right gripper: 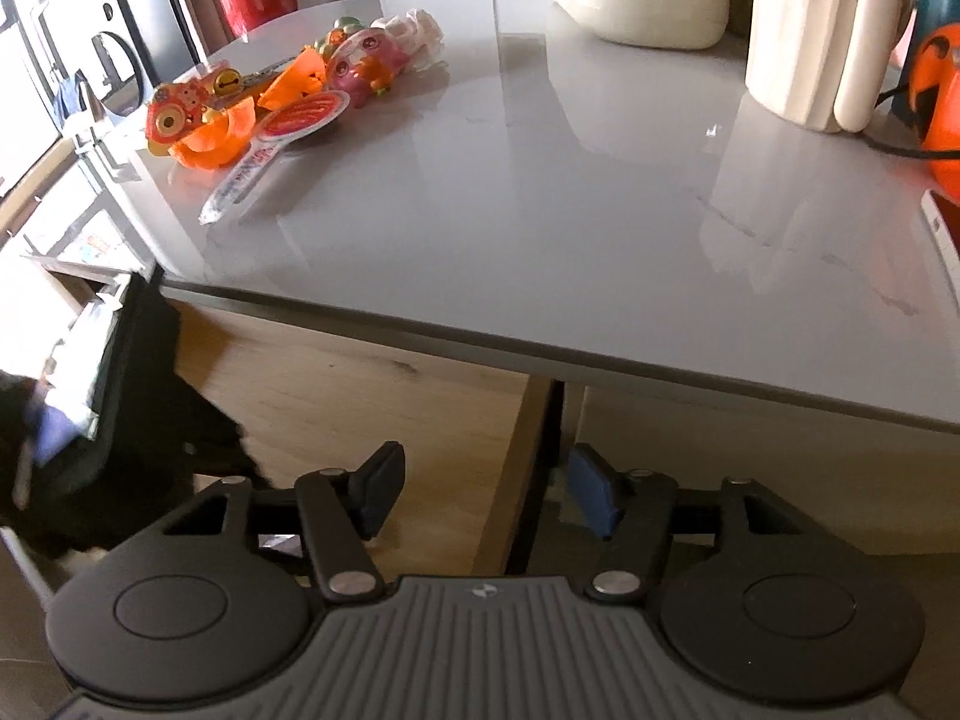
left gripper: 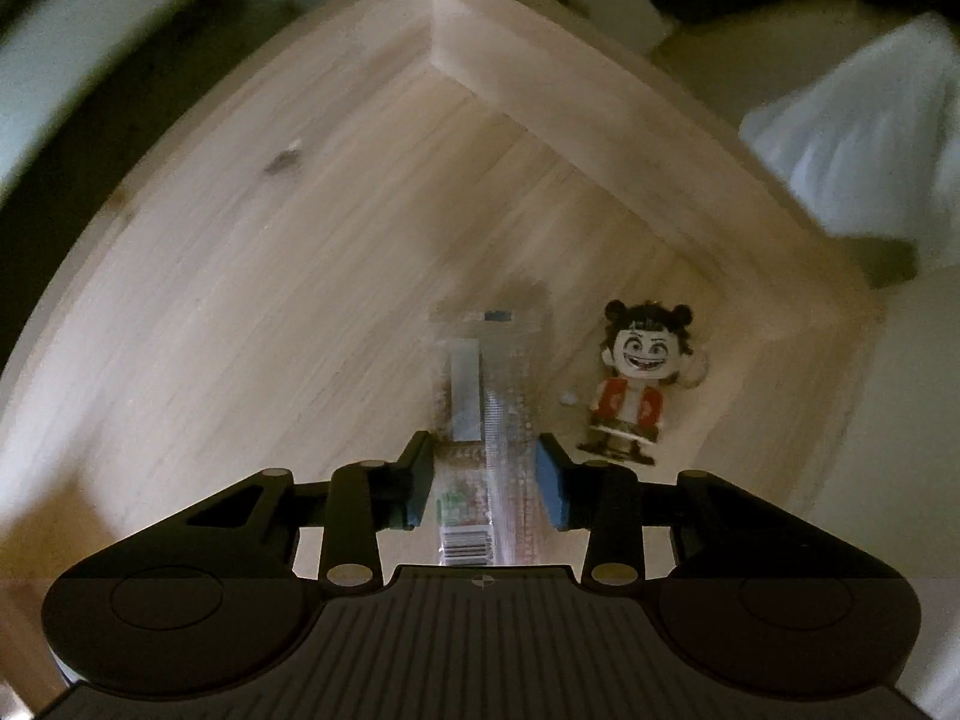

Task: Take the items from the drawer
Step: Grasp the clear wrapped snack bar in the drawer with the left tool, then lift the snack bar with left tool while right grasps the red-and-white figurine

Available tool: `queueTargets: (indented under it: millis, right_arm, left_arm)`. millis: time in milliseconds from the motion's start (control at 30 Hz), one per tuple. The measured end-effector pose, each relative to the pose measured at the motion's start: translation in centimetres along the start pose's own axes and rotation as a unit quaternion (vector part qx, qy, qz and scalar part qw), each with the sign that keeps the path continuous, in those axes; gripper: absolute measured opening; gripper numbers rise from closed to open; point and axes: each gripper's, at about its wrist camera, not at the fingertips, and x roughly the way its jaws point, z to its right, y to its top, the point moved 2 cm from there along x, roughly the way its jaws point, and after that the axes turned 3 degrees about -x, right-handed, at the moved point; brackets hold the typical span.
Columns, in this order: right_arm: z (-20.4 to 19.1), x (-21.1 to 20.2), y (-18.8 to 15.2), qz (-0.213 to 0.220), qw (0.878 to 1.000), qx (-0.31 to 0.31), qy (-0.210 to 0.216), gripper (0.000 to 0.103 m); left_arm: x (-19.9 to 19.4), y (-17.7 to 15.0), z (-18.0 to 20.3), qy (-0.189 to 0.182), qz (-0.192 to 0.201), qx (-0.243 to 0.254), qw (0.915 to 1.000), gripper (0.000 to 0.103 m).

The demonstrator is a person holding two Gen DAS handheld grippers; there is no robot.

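A long clear plastic sachet (left gripper: pixel 486 420) lies flat on the floor of the pale wooden drawer (left gripper: pixel 240 240), its long axis running straight away from the left gripper (left gripper: pixel 485 483). The blue pads straddle its near end; whether they press it I cannot tell. Just beside it lies a small grinning figurine (left gripper: pixel 630 384). Only the right wrist view shows the grey table (right gripper: pixel 540 192) with wrapped toys (right gripper: pixel 288 96); the right gripper (right gripper: pixel 485 495) hangs released, empty.

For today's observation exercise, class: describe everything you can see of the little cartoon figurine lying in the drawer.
The figurine is a small, plastic-looking cartoon character with dark hair in two buns, a pale grinning face, a red vest and a dark base. It lies on the light wooden drawer floor, near the corner where two drawer walls meet. A clear packet lies close beside it. The left gripper straddles that packet; its jaws do not touch the figurine.
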Motion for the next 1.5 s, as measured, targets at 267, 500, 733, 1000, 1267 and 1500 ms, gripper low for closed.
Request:
queueTargets:
  millis: [267,500,733,1000,1267,1500]
  right_arm:
    - [-3.2,1.1,-0.5,-0.041,0.995,-0.088,0.003,0.061]
    - [-8.1,5.6,-0.1,-0.176,0.973,-0.137,0.06,0.064]
    - [-11.4,9.8,-0.9,-0.278,0.938,-0.206,0.019,0.064]
    - [-11.1,11.8,-1.1,-0.336,0.922,-0.189,0.024,0.065]
    - [-9.2,12.8,-1.1,-0.36,0.923,-0.133,0.016,0.066]
    - [-8.6,12.1,-0.8,-0.338,0.932,-0.13,0.03,0.052]
  left_arm:
    - [-8.2,-8.0,-5.6,-0.006,0.128,-0.107,0.9859,0.041]
    - [-8.5,-11.3,-8.2,-0.05,0.159,-0.179,0.9696,0.041]
    - [-10.0,-11.5,-5.1,-0.055,0.17,-0.168,0.9694,0.041]
    - [-11.2,-11.6,-7.7,-0.069,0.18,-0.192,0.9624,0.041]
    - [-9.2,-9.5,-6.7,-0.069,0.167,-0.194,0.9642,0.041]
    - [-9.3,-9.7,-7.0,-0.07,0.165,-0.194,0.9646,0.041]
